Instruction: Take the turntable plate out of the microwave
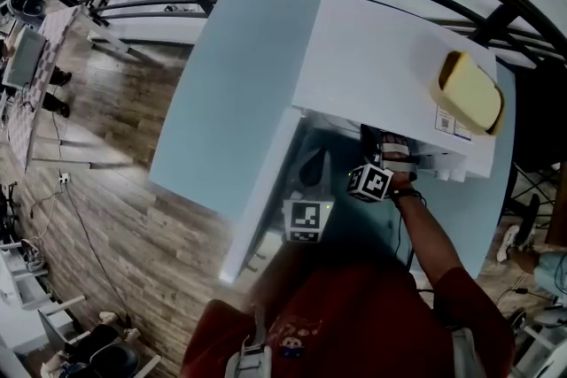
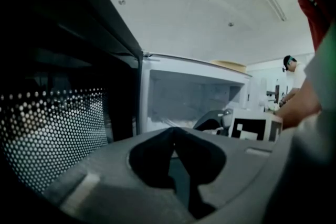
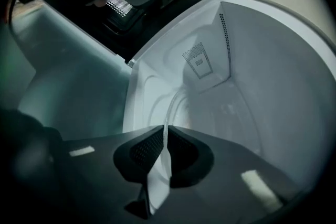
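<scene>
Roughly at the grab stage. Shows the microwave [image 1: 390,57] with its door [image 1: 261,199] swung open and the turntable plate [image 3: 159,178] not yet out, sitting inside the white cavity [image 3: 273,86] (seen edge-on from the right gripper view). Remains to lift it off its seat, draw it past the door and set it down. Pinches the plate's glass rim in the right gripper [image 3: 165,136], clamped nearly flat on that thin edge. Holds the left gripper [image 2: 173,136] clenched on nothing, just beside the door's mesh window [image 2: 52,128]
</scene>
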`<control>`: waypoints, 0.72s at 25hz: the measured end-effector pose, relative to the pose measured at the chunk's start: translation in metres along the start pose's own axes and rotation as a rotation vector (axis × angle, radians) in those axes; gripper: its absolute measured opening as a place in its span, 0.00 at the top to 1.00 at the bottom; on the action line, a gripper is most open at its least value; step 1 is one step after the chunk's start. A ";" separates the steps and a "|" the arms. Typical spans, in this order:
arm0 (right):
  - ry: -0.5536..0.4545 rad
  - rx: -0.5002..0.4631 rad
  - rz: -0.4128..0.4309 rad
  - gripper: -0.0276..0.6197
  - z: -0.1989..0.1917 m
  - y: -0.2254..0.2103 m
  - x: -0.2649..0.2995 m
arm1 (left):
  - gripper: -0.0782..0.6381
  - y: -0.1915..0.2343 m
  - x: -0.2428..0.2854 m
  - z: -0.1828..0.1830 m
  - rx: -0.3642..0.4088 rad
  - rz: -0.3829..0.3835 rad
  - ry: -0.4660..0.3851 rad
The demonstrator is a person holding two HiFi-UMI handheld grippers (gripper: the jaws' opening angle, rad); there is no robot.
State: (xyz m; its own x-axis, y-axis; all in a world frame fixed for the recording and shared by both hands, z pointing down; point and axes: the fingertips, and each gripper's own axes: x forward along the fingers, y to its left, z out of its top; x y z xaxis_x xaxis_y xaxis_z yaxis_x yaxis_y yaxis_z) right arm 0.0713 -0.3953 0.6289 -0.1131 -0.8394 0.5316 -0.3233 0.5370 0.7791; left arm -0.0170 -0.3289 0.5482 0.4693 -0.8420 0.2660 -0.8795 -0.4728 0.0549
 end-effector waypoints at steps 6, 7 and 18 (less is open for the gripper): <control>-0.007 0.038 0.041 0.93 0.002 0.005 -0.006 | 0.89 0.001 -0.001 -0.003 -0.003 -0.001 -0.004; -0.015 0.030 0.047 0.93 0.003 0.008 -0.010 | 0.89 0.001 -0.001 -0.003 -0.004 0.001 -0.002; -0.052 0.050 0.092 0.93 0.001 0.029 -0.061 | 0.89 -0.003 -0.006 -0.008 -0.036 -0.007 0.011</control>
State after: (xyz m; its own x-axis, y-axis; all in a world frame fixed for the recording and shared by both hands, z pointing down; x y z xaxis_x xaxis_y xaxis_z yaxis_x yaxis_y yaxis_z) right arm 0.0673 -0.3282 0.6187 -0.1927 -0.7908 0.5810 -0.3555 0.6081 0.7098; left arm -0.0176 -0.3201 0.5536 0.4751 -0.8357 0.2756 -0.8783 -0.4693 0.0911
